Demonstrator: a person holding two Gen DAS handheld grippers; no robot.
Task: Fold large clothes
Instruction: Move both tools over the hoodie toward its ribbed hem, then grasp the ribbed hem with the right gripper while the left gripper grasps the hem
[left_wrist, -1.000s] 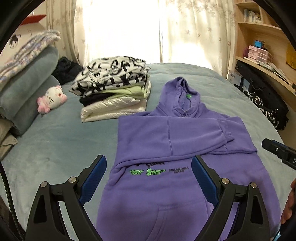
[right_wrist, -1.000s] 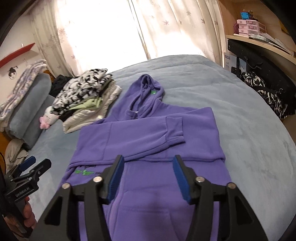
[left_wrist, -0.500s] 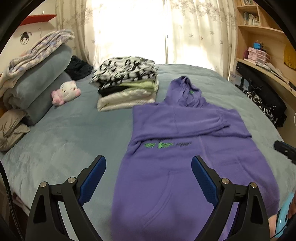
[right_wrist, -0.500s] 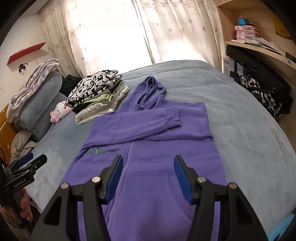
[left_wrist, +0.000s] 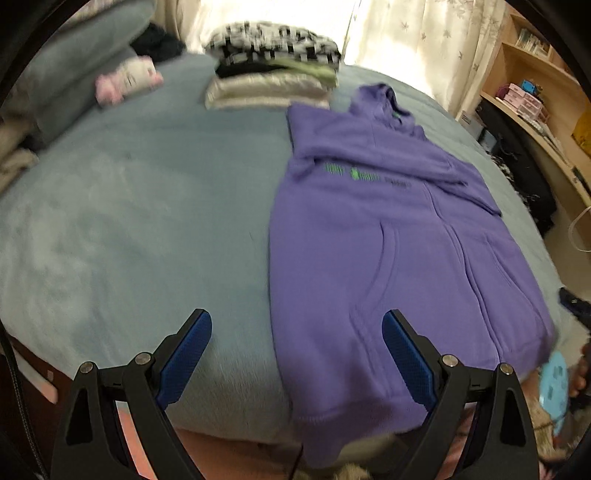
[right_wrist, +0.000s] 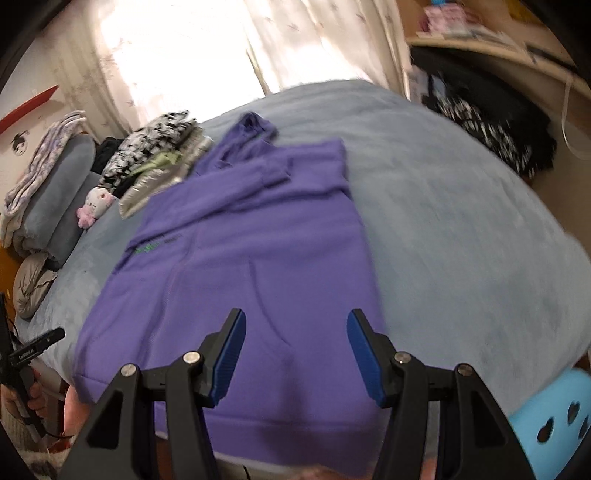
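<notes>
In the left wrist view, the left gripper (left_wrist: 295, 362) hangs with its jaws spread and nothing between them, above the near edge of the bed (left_wrist: 129, 229), straddling the left side edge of the purple hoodie (left_wrist: 388, 240). The hoodie lies face up on the grey-blue bedcover, hood toward the window, hem hanging a little over the near edge, and at least one sleeve is already folded across the chest just above the green print. Behind it, near the curtains, sits a stack of folded clothes (left_wrist: 273, 74), which suggests several garments are finished; a small plush toy (left_wrist: 125, 79) rests by the pillows. The picture is blurred, so fine creases cannot be read. In the right wrist view, the right gripper (right_wrist: 295, 354) is likewise released, jaws partly apart and empty, poised over the lower right part of the hoodie near the pocket and hem. The left gripper and the hand (right_wrist: 22, 391) that carries it show at the left border, just off the hoodie's bottom left corner. Judging from this, the sleeve stage looks done and the body fold remains: both bottom corners likely need to be gripped and the hem carried up toward the shoulders, then the bundle moved to the stack.
</notes>
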